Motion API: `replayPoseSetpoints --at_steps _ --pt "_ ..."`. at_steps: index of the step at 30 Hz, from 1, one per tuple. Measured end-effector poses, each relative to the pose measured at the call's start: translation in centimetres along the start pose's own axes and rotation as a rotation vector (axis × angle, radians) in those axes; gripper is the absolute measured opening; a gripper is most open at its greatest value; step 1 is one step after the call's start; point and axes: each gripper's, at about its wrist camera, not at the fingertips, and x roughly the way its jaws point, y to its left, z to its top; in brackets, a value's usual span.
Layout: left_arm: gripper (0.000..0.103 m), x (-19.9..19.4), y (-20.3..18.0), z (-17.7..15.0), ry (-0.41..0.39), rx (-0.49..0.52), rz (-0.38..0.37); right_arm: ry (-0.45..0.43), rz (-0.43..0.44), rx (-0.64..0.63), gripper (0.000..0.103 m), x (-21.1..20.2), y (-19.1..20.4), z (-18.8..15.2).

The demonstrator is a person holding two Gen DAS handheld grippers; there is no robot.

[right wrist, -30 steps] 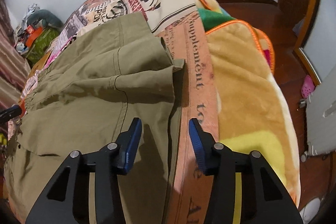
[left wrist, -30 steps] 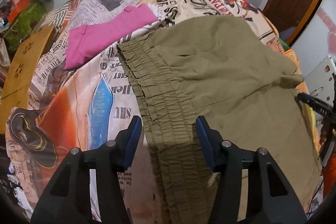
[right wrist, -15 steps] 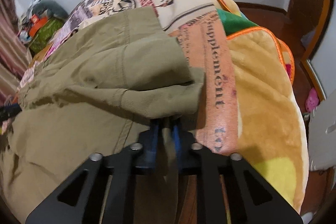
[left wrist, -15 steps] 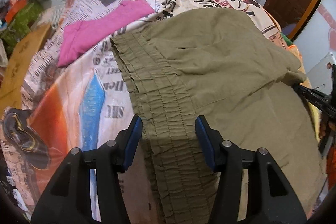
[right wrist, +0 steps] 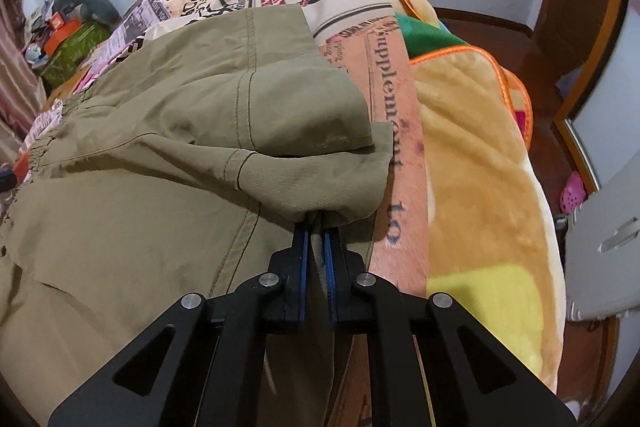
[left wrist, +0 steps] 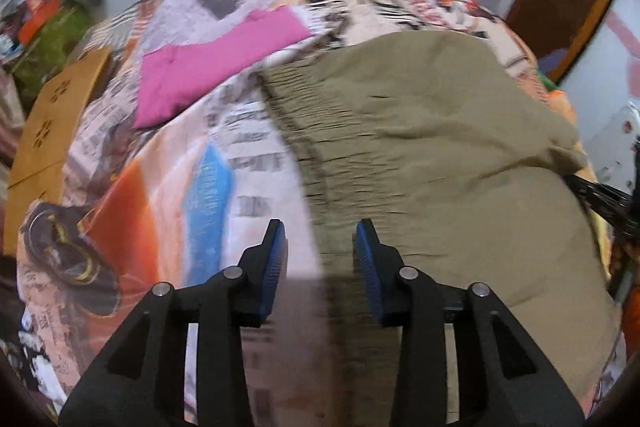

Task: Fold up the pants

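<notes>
Soft, limp pants [right wrist: 160, 155]: right gripper [right wrist: 316, 227] pinches the hem; left gripper [left wrist: 320, 247] gapes empty over the waistband [left wrist: 320, 131], the firmer hold.

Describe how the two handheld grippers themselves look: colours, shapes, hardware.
Both the left gripper and right gripper look identical: matte black angular linkage arms with triangular cutouts, round silver pivot pins, and flat fingers faced with ribbed blue pads. No cables, markings or sleeves show.

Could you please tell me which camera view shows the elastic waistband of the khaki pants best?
The left wrist view: the waistband runs gathered, though blurred, toward the open left tool. The right wrist view shows only a sliver at its left edge.
</notes>
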Motion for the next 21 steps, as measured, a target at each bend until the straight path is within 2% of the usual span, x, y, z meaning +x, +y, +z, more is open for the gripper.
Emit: replayPoseSetpoints --at_steps 2,5,7,14,21 --pt "0.057 0.3 -1.4 0.1 0.009 0.048 -0.015 0.003 0.000 0.007 0.007 -0.2 0.0 -0.2" --pt "0.058 2.1 -3.0 0.0 0.048 0.110 0.032 0.005 -0.005 0.005 0.007 -0.4 0.1 -0.4" --pt "0.060 2.9 -2.9 -0.3 0.068 0.090 0.030 0.005 -0.012 -0.001 0.006 -0.6 0.0 -0.7" --pt "0.064 2.9 -2.6 -1.1 0.030 0.057 0.038 -0.005 -0.006 0.005 0.004 -1.1 -0.6 -1.8" --pt "0.065 2.4 -2.4 -0.6 0.049 0.055 0.024 0.016 0.004 0.016 0.006 -1.7 -0.6 -1.6"
